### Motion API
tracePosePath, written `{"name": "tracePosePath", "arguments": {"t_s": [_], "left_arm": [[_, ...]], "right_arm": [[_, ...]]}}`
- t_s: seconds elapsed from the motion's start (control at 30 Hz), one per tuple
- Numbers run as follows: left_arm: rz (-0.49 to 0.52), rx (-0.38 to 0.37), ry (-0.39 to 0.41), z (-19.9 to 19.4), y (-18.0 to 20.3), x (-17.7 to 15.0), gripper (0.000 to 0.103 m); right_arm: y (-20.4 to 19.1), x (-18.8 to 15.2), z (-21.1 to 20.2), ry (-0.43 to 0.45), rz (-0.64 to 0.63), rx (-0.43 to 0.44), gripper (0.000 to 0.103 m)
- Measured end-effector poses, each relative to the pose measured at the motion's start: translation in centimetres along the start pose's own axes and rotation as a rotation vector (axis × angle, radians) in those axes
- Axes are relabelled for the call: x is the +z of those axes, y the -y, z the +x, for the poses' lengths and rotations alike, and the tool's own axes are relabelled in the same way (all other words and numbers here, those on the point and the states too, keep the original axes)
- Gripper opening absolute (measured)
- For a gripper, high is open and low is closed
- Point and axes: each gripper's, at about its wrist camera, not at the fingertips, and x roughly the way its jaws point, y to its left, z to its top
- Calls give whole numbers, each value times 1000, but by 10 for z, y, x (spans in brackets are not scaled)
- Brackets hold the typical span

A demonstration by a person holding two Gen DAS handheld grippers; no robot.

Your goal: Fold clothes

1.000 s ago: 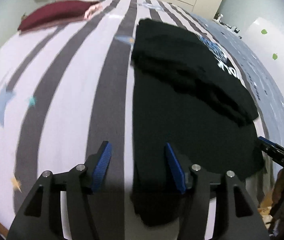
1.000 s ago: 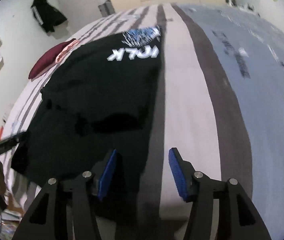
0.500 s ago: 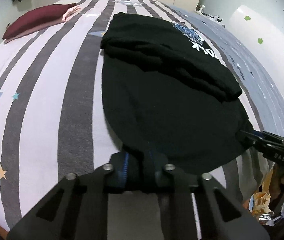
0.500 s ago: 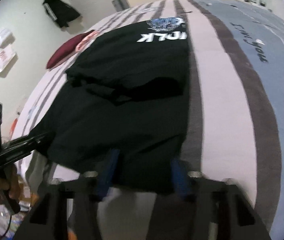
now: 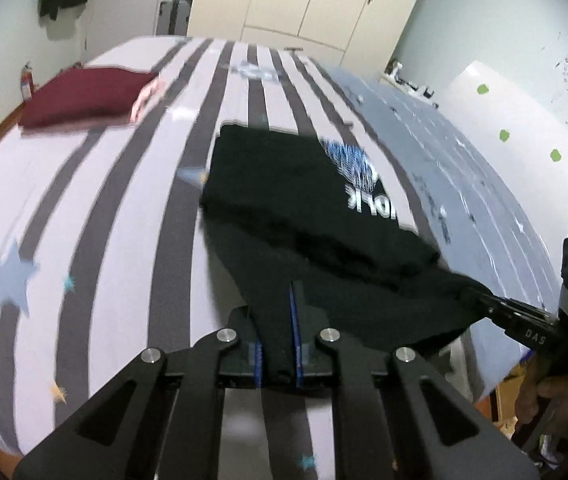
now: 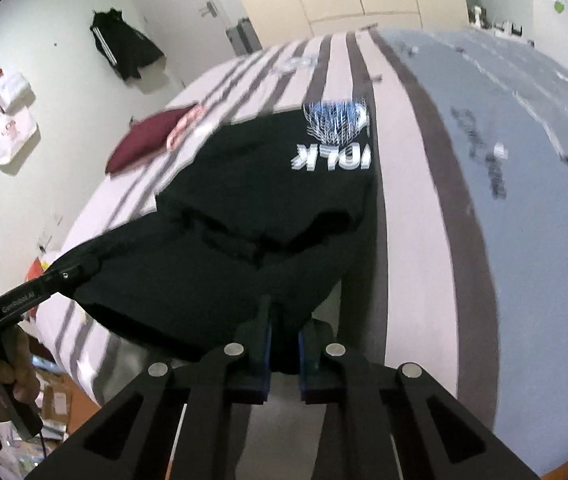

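both the left gripper (image 5: pixel 278 344) and right gripper (image 6: pixel 284 346) are closing, clamped on the black t-shirt (image 5: pixel 304 200) hem; its print at two o'clock is blurred, perhaps lettering.

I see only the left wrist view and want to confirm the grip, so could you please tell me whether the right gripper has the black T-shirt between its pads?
Observer: Yes. In the right wrist view the right gripper is closing with the black T-shirt hem bunched between its blue pads.
Operator: Thank you. How does my left gripper look from that side?
Observer: The left gripper, also closing, pinches the other hem corner, which is raised clear of the striped bedsheet.
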Motion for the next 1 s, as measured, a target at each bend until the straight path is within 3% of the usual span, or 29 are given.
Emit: {"name": "tracePosePath", "arguments": {"t_s": [0.2,0.3,0.5,0.7,0.87,0.9,0.93,1.0], "left_arm": [[15,-2,59,29,0,82,8],[30,18,49,67,-1,131,8],[-13,49,-73,166,-18,194,9],[-101,78,-194,244,-39,208,11],[-210,0,-188,255,-58,209,19],[-223,-34,-190,254,-60,209,25],[-246,-84,-188,252,-63,209,36],[-291,-147,-181,249,-71,212,47]], "right_arm": [[4,79,5,81,14,11,8],[11,123,19,102,14,10,8],[39,210,92,41,40,13,8],[77,250,183,-100,89,22,9],[90,257,200,-107,112,88,21],[93,256,201,-103,122,106,23],[95,255,201,-99,132,125,31],[103,254,202,-88,161,149,43]]}}
